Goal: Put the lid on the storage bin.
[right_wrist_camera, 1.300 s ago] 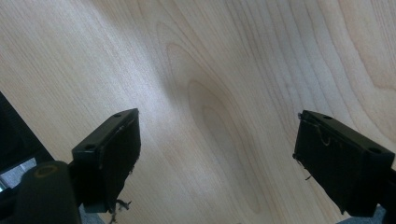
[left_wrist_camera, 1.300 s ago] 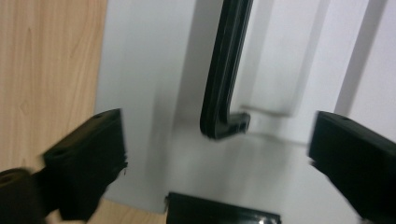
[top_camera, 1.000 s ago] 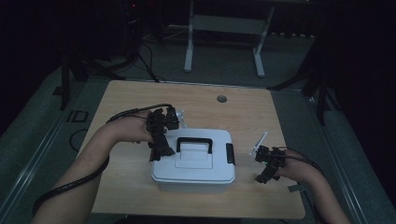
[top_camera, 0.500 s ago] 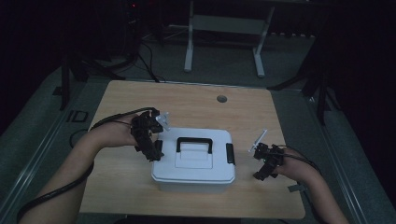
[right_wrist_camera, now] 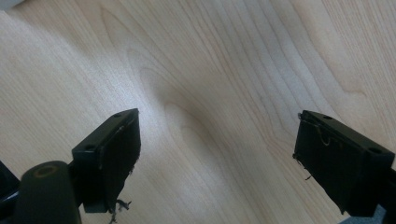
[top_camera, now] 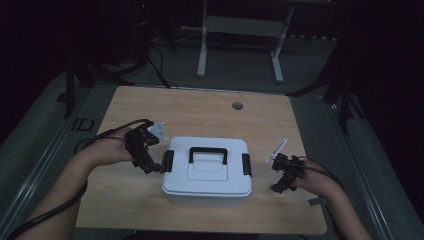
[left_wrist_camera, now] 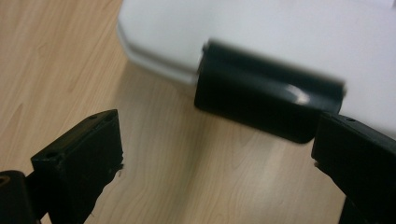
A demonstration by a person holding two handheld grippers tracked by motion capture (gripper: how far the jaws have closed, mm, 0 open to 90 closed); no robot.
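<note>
1. The box (top_camera: 207, 167), white with a black handle (top_camera: 208, 153) on its lid, was set near the front middle of the table (top_camera: 200, 112), between the two grippers, its lid down.
2. A black latch (top_camera: 167, 161) was seen on its left end and another latch (top_camera: 246, 164) on its right end; both appeared folded flat against the walls, so the box was judged to be fastened.
3. The left gripper (top_camera: 156, 167) was held just beside the left latch, its jaws spread wide and empty. In the left gripper view the latch (left_wrist_camera: 266, 102) was framed between the jaws, near the right-hand one; whether it was touched could not be told. This aim was judged to be for catching the latch and swinging it off.
4. The right gripper (top_camera: 279, 187) was kept apart from the box, off its right front corner, low over bare wood. Its jaws were likewise spread and nothing was held; in the right gripper view wood grain lay between them.
5. The right hand was judged to be waiting, either to steady the box or to take the other latch in turn.
6. The latch in the left gripper view was blurred, so its hinge line could not be made out.
</note>
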